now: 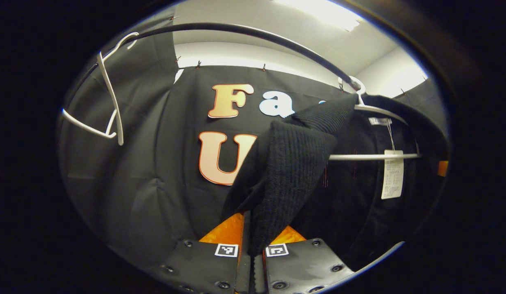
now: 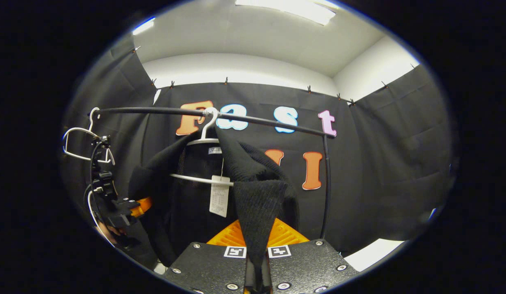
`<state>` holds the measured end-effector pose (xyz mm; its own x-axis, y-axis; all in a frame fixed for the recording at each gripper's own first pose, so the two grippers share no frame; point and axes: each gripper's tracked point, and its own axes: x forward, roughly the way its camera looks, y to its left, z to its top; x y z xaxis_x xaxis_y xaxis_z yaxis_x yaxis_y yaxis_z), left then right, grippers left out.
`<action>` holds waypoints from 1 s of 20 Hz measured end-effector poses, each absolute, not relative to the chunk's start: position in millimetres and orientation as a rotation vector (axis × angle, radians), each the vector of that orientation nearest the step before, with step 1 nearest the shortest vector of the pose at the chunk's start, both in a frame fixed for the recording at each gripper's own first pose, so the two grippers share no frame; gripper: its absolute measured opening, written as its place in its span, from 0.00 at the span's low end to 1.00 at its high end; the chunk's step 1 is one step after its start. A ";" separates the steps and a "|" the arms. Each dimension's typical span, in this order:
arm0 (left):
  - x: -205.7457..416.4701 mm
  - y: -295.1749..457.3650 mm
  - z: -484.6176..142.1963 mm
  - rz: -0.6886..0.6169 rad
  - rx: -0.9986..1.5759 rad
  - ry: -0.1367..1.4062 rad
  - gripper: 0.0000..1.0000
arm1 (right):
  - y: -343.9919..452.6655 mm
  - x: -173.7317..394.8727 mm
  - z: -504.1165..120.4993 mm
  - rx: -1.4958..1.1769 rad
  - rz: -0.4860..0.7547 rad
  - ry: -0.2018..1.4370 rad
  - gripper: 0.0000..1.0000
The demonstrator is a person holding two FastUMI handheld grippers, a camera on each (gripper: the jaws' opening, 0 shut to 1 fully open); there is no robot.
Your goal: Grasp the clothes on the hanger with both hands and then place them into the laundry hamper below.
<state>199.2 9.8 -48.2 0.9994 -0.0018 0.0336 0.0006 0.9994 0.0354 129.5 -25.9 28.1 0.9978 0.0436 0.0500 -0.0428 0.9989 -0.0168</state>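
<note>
- A dark clothes rail runs across the booth, curving in both views
- An empty white hanger hangs from the rail toward its far left end, tilted; it also shows in the right gripper view
- Ceiling light panel glows high above the rail
- White wall shows behind and above the rail

Black ribbed knit garment hangs on a white hanger, paper tag dangling.
</note>
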 end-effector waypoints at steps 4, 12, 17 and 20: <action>195.4 16.1 -13.2 -0.008 0.065 -0.085 0.13 | -30.2 115.1 60.5 -0.115 0.017 -0.158 0.06; 189.2 39.5 67.3 0.109 0.241 -0.244 0.07 | -66.2 132.1 106.5 -0.168 0.006 -0.150 0.04; 214.0 58.8 101.5 0.134 0.256 -0.255 0.11 | -91.7 160.0 150.1 -0.137 -0.024 -0.194 0.04; 229.7 64.0 114.1 0.150 0.243 -0.298 0.10 | -105.1 185.5 162.7 -0.163 -0.033 -0.202 0.04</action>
